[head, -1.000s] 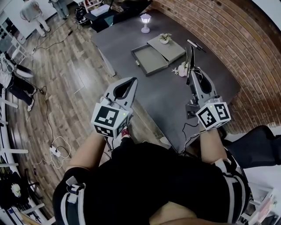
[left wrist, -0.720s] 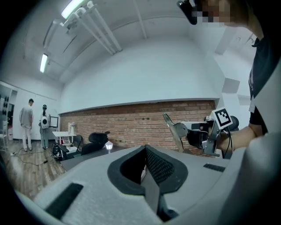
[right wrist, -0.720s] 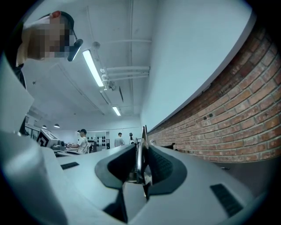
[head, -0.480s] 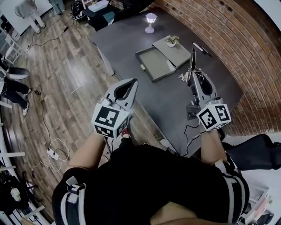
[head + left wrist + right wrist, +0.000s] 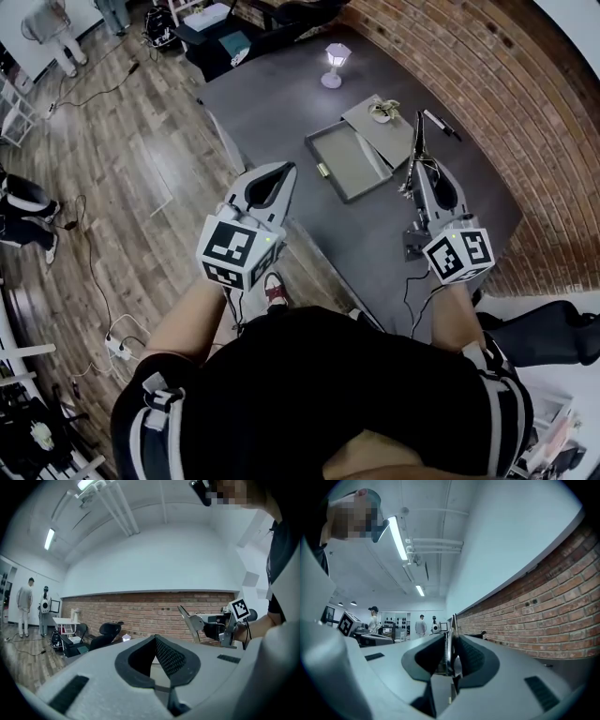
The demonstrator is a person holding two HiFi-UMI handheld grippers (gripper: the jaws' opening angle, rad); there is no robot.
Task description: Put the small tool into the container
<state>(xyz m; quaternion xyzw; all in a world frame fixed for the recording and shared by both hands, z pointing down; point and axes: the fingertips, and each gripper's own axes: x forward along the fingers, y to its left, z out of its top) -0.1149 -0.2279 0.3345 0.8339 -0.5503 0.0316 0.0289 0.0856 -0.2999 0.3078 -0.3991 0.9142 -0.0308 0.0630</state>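
Person seen from above in the head view, at the near edge of a dark grey table (image 5: 281,94), with a gripper in each hand. The left gripper (image 5: 287,170) is held up by the table's left edge, at 9 o'clock from the right one. Its jaws are pressed tip to tip with nothing in them. The right gripper (image 5: 420,174) is over the table at 3 o'clock in the picture, clenched on the small tool (image 5: 419,136), a thin dark sliver jutting past the jaw tips toward 12 o'clock. The container (image 5: 349,164), a shallow open grey box, lies on the table at 9 o'clock from the tool, near but apart. A flat grey slab (image 5: 392,142), perhaps its lid, lies against it at 1 o'clock and carries a small plant (image 5: 382,111). A lamp (image 5: 334,64) stands farther off at 12 o'clock.

Left gripper view: it looks level across the room toward a brick wall. The two dark pads form a closed loop with their tips touching, empty.

Right gripper view: the tool stands edge-on as a narrow metal strip, its lower part squeezed between the pads (image 5: 469,656) and its upper end rising free.

The tool looks light, stiff, thin and smooth, so it may pivot or slide in the grip. Holding it low, flat faces against the pads, seems soundest, and it should be set down inside the box, not dropped.
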